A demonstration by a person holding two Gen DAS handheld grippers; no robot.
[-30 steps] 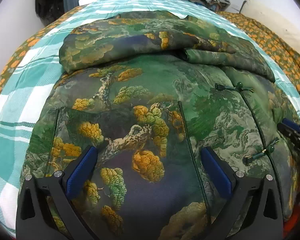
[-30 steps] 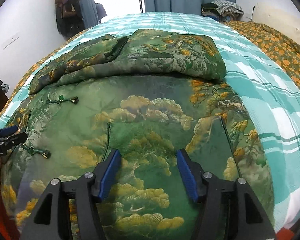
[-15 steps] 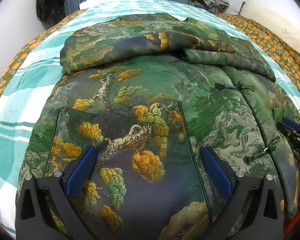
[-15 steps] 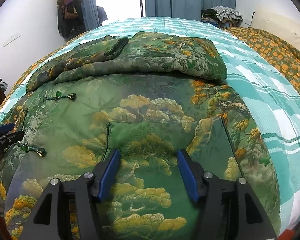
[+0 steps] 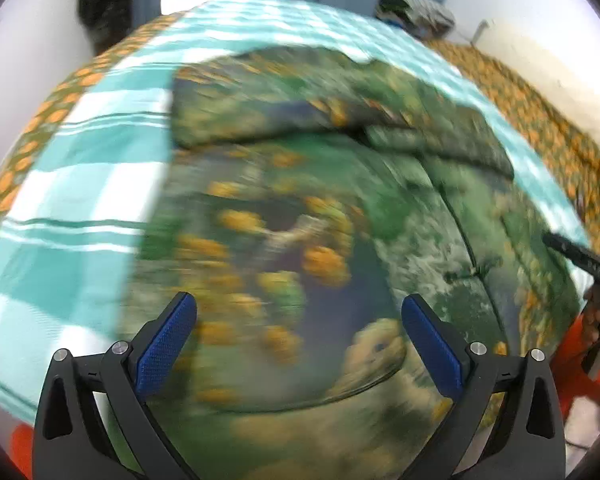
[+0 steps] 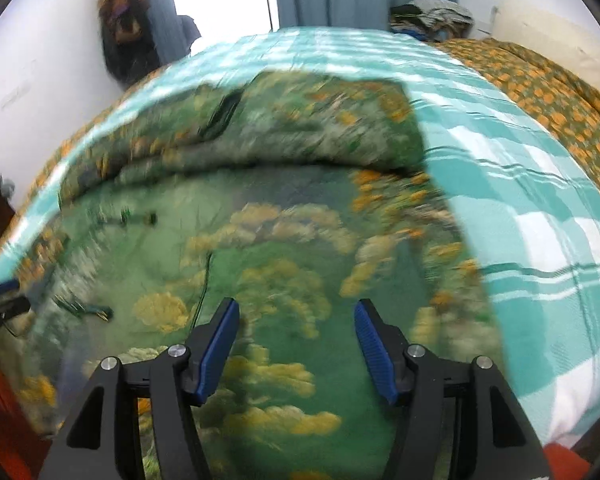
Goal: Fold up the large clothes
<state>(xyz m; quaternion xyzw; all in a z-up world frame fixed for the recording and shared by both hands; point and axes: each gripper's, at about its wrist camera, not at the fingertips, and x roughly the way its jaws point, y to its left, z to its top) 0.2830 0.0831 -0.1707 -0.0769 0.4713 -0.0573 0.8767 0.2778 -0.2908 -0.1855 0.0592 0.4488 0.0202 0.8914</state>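
Both grippers lifted back, left gripper (image 5: 299,316) and right gripper (image 6: 296,320) fingers spread above jacket (image 6: 284,240)

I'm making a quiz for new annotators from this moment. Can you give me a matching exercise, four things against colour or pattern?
Things:
1. jacket
2. bedsheet
3. quilt
4. gripper pads

Looks:
A. solid blue
B. teal and white checks
C. green landscape print with yellow trees
D. orange dots on dark green

Pairs: 1-C, 2-B, 3-D, 4-A
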